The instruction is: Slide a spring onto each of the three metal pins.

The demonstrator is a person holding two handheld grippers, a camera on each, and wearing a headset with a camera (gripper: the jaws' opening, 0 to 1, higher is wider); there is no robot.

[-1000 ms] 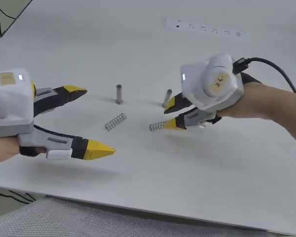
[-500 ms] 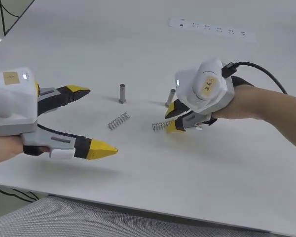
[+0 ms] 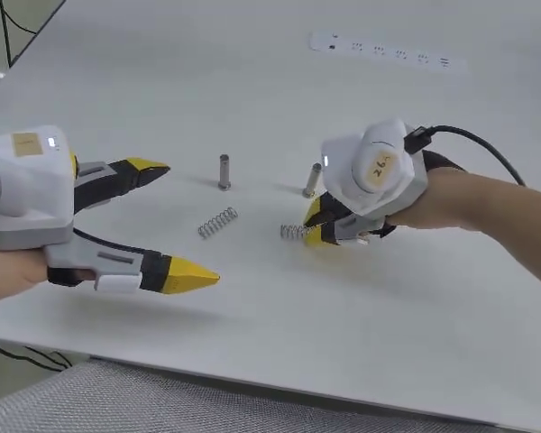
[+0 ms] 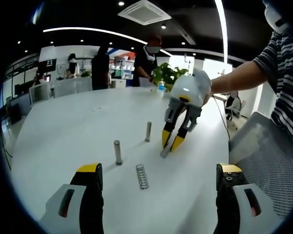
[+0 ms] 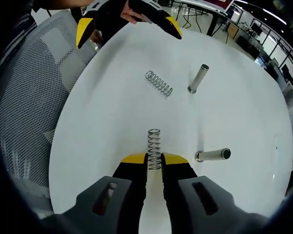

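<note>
The left tool (image 3: 182, 223) hovers with jaws wide apart; the right tool (image 3: 312, 225), tips down, pinches a spring (image 5: 154, 141).

- Left gripper (image 3: 191, 225): white housing, black jaws with grey inserts, yellow tips; tan label (image 3: 27, 142) on top.
- Right gripper (image 5: 155, 158): same white, black and yellow; yellow sticker (image 3: 379, 164) with dark digits.
- Held spring (image 5: 154, 139), between the right gripper's tips: silver-grey.
- Loose spring (image 3: 218, 222), between the two grippers: silver-grey.
- Pin (image 3: 224, 171) ahead of the left gripper and second pin (image 3: 312, 179) just beyond the right gripper: dull grey metal.
- Table (image 3: 388, 316): plain white.
- Power strip (image 3: 383, 51), far beyond the right gripper: white.
- Cable (image 3: 469, 135) at the right gripper's rear: black.
- Chair (image 3: 117, 401), nearer than the left gripper: grey mesh.
- Sleeve (image 4: 283, 73), behind the right gripper: black-and-white stripes.
</note>
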